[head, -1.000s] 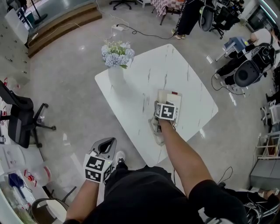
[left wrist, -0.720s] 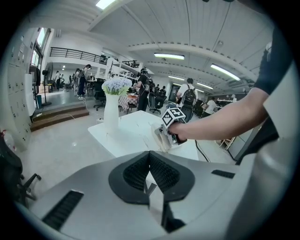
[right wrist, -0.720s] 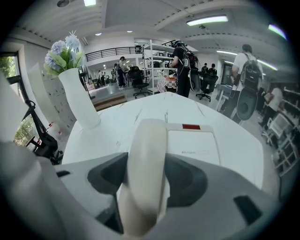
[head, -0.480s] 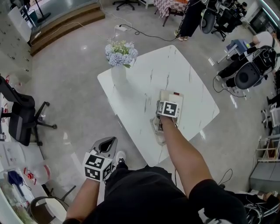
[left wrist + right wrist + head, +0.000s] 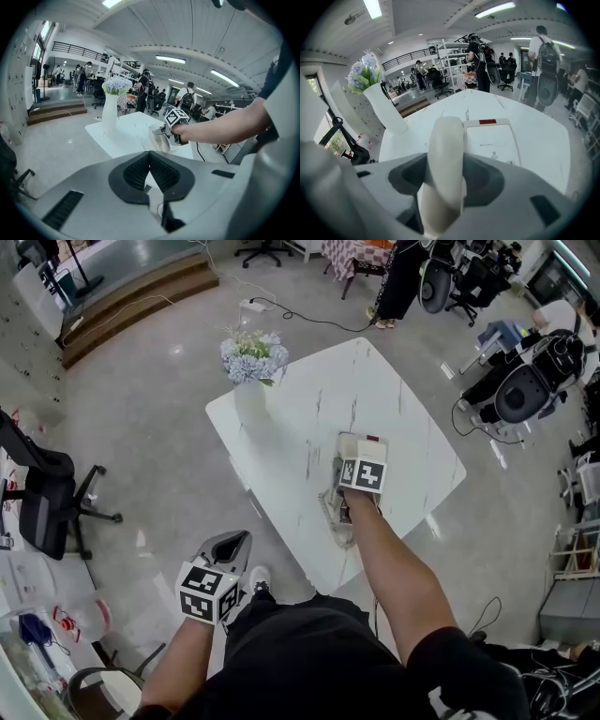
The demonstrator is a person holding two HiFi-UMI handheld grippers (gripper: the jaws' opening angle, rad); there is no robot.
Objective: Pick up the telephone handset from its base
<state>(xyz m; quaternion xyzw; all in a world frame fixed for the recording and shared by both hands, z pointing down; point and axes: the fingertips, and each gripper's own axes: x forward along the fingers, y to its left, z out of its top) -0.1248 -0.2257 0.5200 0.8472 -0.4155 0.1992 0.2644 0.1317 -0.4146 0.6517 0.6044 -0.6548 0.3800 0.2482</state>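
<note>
We've got the right gripper [image 5: 348,454] clamped on the handset [image 5: 446,140], which lies along the left side of its base [image 5: 493,140] near the table's [image 5: 281,418] near edge. The left gripper [image 5: 151,169] is pinched closed on nothing, off the table.

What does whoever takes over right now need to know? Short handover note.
Left gripper: shut, empty, held low beside the person's leg, off the table.
Right gripper: shut on the handset, jaws on both its sides.
Base: on the table, just right of the handset; vase of flowers at the far left corner.
Done: handset grasped.
Left: lift it clear of the base. The pictures do not show whether it has already come off.
</note>
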